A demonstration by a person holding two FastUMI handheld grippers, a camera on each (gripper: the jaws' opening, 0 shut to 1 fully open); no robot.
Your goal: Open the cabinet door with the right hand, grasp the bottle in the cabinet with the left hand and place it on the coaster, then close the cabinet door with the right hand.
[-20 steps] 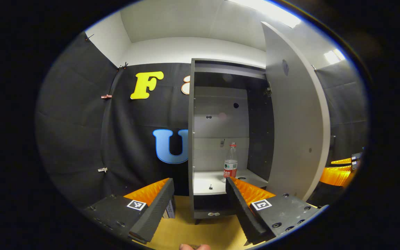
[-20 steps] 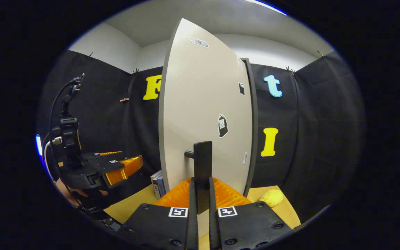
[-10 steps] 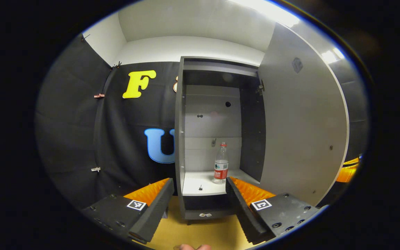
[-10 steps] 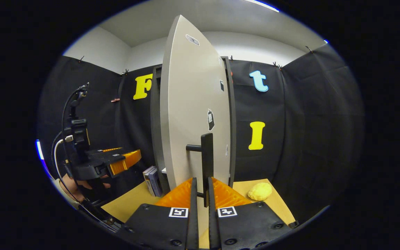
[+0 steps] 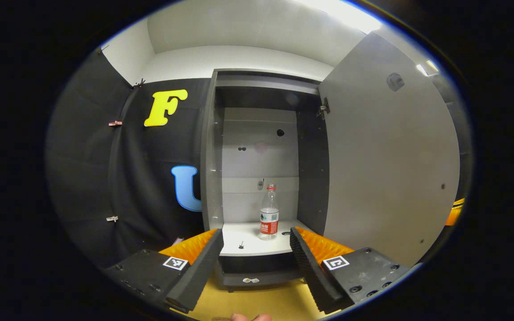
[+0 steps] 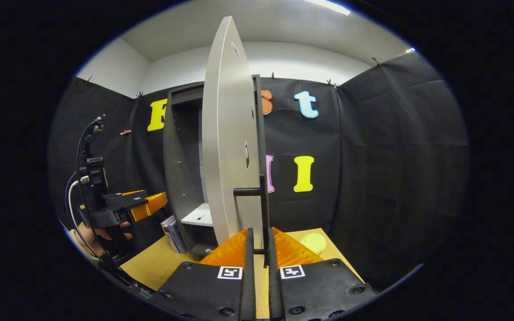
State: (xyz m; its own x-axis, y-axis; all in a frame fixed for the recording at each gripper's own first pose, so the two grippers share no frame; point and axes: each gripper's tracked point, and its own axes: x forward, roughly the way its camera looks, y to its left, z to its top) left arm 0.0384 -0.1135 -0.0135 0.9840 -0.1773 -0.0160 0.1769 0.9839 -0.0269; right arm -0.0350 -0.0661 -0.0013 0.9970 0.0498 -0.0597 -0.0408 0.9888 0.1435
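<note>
Bottle upright on cabinet shelf, door swung wide. Left hand-held gripper released before cabinet; right hand-held gripper clenched on door handle.

The open cabinet door hides the bottle in right gripper view
</note>
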